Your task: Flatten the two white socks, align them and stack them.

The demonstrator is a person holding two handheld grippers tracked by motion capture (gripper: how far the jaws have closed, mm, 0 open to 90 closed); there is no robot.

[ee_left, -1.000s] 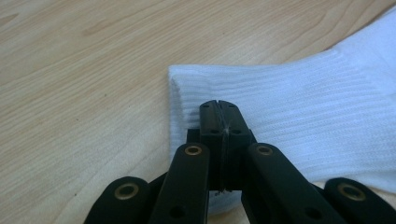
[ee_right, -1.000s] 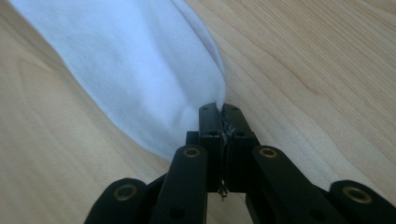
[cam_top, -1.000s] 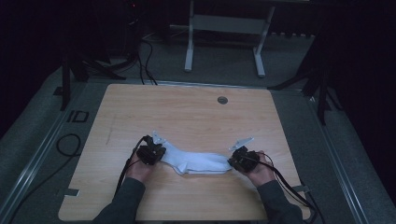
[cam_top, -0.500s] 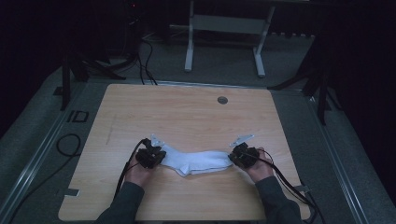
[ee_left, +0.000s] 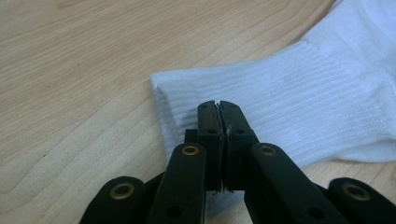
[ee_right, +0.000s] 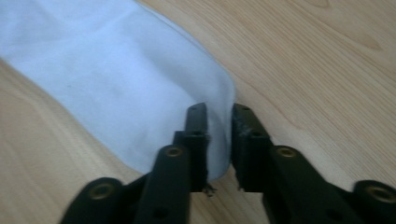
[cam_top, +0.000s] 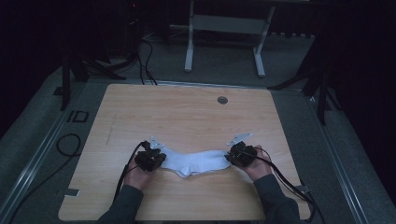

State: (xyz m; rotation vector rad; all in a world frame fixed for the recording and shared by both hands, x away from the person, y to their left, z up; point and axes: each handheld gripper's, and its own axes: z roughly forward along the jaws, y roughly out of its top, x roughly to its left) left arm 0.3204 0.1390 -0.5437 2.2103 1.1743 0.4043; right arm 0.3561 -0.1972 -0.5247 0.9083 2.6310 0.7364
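wooden table (cam_top: pixel 187 112) bears white sock (cam_top: pixel 196 162) stretched between left claw (cam_top: pixel 152 158) and right claw (cam_top: pixel 239 155).

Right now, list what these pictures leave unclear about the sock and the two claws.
- Left claw: shut on the sock; its own jaws hide the cuff beneath.
- Right claw: a gap shows; the blurred sock toe leaves any pinch unclear.
- High view: dim, and the claws cover both sock ends.
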